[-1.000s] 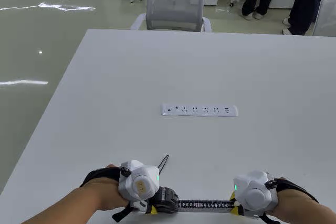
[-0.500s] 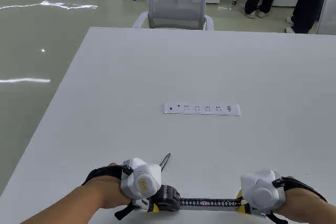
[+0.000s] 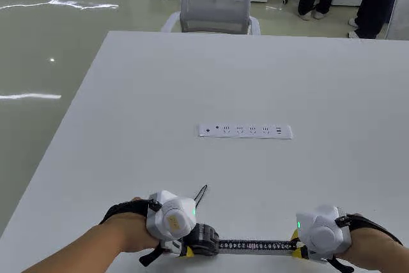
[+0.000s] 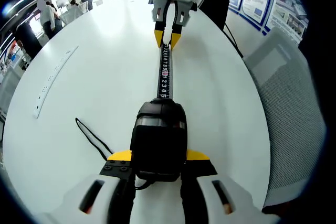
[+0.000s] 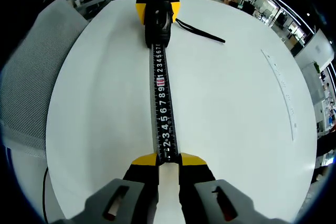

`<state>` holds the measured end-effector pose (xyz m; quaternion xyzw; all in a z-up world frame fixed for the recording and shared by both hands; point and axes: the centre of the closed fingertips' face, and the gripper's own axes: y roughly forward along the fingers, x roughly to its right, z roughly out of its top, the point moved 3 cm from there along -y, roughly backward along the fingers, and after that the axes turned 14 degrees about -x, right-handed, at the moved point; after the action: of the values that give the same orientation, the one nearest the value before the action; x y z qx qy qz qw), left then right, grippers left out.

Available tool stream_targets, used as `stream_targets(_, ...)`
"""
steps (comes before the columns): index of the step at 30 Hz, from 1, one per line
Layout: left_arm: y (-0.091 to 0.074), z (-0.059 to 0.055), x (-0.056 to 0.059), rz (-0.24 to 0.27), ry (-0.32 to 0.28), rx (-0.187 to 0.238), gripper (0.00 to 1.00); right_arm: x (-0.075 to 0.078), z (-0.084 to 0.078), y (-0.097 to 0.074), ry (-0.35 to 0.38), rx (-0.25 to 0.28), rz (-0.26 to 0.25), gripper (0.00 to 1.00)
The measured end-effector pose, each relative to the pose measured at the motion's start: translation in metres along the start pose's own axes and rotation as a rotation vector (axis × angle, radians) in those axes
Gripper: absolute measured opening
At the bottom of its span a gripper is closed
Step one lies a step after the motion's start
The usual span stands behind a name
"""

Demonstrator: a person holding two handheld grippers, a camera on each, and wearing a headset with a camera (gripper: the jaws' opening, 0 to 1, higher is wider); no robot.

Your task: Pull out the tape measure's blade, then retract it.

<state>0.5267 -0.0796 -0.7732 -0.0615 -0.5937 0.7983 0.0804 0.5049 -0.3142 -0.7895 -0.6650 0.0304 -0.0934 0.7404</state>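
Black tape measure (image 4: 159, 142), numbered blade (image 5: 164, 114) partly drawn out, flat along table edge.

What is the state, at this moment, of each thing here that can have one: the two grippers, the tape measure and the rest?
left gripper: shut on the tape measure case
right gripper: shut on the blade's end
blade: pulled out, straight between the grippers
wrist strap: loose on the table
power strip: lying flat
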Motion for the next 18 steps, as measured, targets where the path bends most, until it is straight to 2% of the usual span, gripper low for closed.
stream_targets(18,-0.0001,0.0006,0.0008,0.003,0.003,-0.002,0.29,0.0008,-0.0091,-0.0012,0.001,-0.014,-0.001,0.12)
